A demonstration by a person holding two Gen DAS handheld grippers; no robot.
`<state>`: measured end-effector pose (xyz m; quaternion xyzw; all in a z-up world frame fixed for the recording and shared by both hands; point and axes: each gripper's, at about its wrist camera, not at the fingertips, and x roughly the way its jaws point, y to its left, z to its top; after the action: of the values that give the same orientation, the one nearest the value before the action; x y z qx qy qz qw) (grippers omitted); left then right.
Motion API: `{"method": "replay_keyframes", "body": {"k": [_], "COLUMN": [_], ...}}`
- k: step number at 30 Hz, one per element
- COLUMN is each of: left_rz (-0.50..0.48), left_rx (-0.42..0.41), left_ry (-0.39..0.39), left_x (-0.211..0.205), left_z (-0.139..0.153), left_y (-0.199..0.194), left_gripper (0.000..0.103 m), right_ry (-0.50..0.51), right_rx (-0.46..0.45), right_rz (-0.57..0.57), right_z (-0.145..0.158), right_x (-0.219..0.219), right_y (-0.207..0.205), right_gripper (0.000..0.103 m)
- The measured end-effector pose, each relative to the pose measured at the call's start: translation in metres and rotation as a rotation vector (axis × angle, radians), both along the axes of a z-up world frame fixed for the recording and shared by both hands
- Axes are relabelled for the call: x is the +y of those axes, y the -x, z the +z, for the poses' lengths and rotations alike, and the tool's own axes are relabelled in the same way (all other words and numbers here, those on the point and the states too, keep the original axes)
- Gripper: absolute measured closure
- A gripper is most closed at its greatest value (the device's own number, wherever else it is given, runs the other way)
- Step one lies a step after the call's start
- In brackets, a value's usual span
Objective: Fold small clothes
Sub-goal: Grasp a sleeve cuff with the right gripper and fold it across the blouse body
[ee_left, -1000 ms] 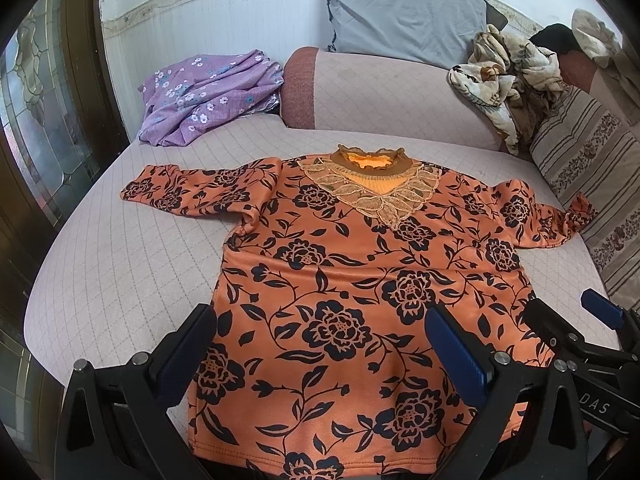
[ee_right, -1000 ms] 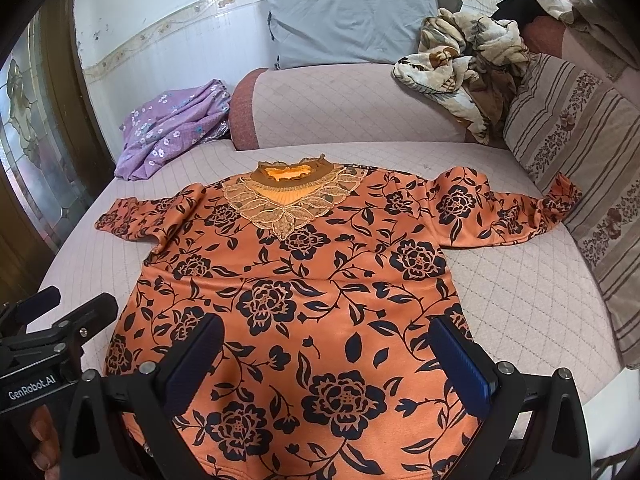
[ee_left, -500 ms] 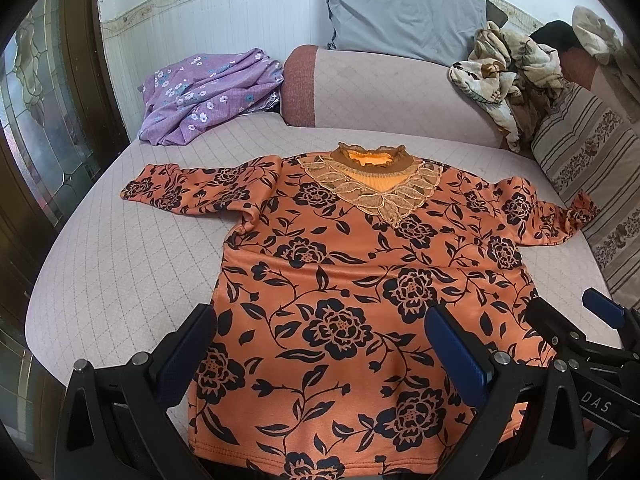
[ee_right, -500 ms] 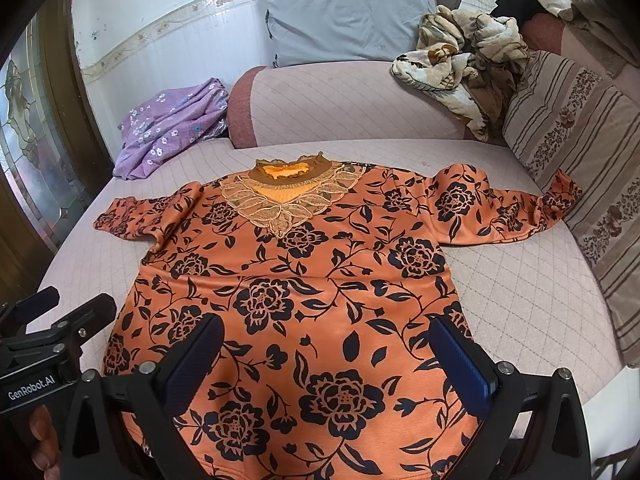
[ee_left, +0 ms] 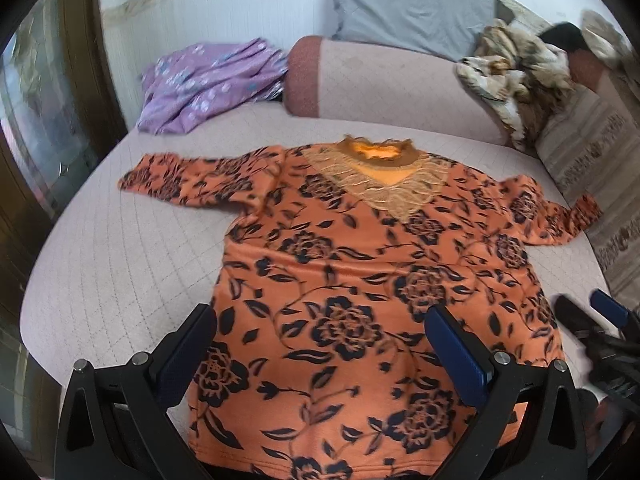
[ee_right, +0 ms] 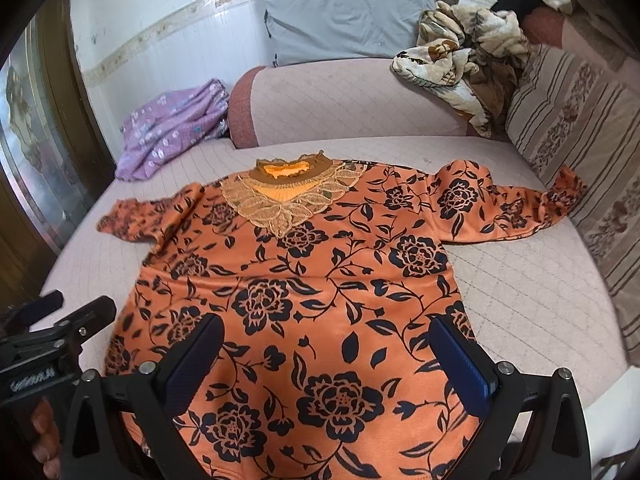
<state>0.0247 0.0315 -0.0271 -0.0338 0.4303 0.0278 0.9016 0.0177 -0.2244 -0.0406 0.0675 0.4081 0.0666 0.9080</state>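
Orange top [ee_right: 320, 280] flat on bed [ee_right: 520, 300], both grippers' jaws released above hem.

You're facing a bed [ee_right: 540, 300] with a pale pink quilted cover. Behind it a long bolster [ee_right: 352, 104] lies against a white panelled wall [ee_right: 168, 40] with a patterned border strip. A grey pillow [ee_right: 348, 12] leans above the bolster, a crumpled blanket [ee_right: 464, 68] at its right end, purple flowered cloth [ee_right: 168, 128] at its left. A dark wooden glazed door [ee_right: 36, 152] stands further left.
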Motion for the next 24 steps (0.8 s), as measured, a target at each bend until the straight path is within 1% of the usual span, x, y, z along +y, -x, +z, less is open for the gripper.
{"method": "replay_keyframes", "body": {"k": [2, 4, 6, 7, 8, 9, 10, 11, 13, 14, 15, 16, 18, 20, 21, 22, 24], "left_rz": [0.06, 0.155, 0.28, 0.328, 0.37, 0.423, 0.472, 0.493, 0.544, 0.559, 0.572, 0.59, 0.623, 0.621, 0.621, 0.62, 0.623], "left_rx": [0.023, 0.069, 0.116, 0.132, 0.144, 0.161, 0.177, 0.182, 0.196, 0.198, 0.202, 0.217, 0.243, 0.179, 0.17, 0.152, 0.124], "left_ry": [0.031, 0.076, 0.148, 0.165, 0.169, 0.159, 0.132, 0.11, 0.05, 0.043, 0.049, 0.058, 0.069, 0.01, 0.0, -0.006, 0.002], "left_x": [0.029, 0.07, 0.122, 0.141, 0.156, 0.175, 0.192, 0.2, 0.218, 0.225, 0.231, 0.237, 0.244, 0.236, 0.234, 0.232, 0.231], "left_z": [-0.009, -0.026, -0.048, -0.056, -0.063, -0.072, -0.079, -0.083, -0.092, -0.097, -0.103, -0.11, -0.127, -0.128, -0.129, -0.129, -0.13], "left_y": [-0.011, -0.025, -0.039, -0.044, -0.047, -0.052, -0.057, -0.06, -0.068, -0.072, -0.074, -0.077, -0.079, -0.076, -0.075, -0.073, -0.069], "left_gripper": [0.0, 0.0, 0.0, 0.0, 0.0, 0.0, 0.0, 0.0, 0.0, 0.0, 0.0, 0.0, 0.0, 0.0, 0.0, 0.0, 0.0], "right_ry": [-0.088, -0.163, -0.232, -0.268, -0.293, -0.333, -0.363, -0.373, -0.378, -0.369, -0.382, -0.41, -0.425, -0.431, -0.431, -0.431, -0.393], "right_rx": [0.003, 0.01, 0.022, 0.029, 0.037, 0.051, 0.064, 0.072, 0.071, 0.067, 0.064, 0.061, 0.045, 0.03, 0.031, 0.026, 0.035], "right_rz": [-0.002, -0.035, -0.11, -0.16, -0.196, -0.257, -0.32, -0.361, -0.453, -0.496, -0.537, -0.576, -0.626, -0.671, -0.697, -0.709, -0.746], "right_z": [-0.006, -0.013, -0.025, -0.034, -0.04, -0.049, -0.058, -0.064, -0.073, -0.075, -0.079, -0.082, -0.084, -0.087, -0.09, -0.093, -0.097], "right_x": [-0.024, -0.053, -0.096, -0.123, -0.14, -0.169, -0.197, -0.214, -0.256, -0.276, -0.296, -0.315, -0.34, -0.362, -0.374, -0.383, -0.397], "right_y": [-0.006, -0.013, -0.024, -0.032, -0.037, -0.045, -0.054, -0.061, -0.078, -0.089, -0.101, -0.113, -0.136, -0.16, -0.175, -0.186, -0.211], "right_gripper": [0.0, 0.0, 0.0, 0.0, 0.0, 0.0, 0.001, 0.001, 0.007, 0.008, 0.008, 0.011, 0.017, 0.02, 0.025, 0.032, 0.04]}}
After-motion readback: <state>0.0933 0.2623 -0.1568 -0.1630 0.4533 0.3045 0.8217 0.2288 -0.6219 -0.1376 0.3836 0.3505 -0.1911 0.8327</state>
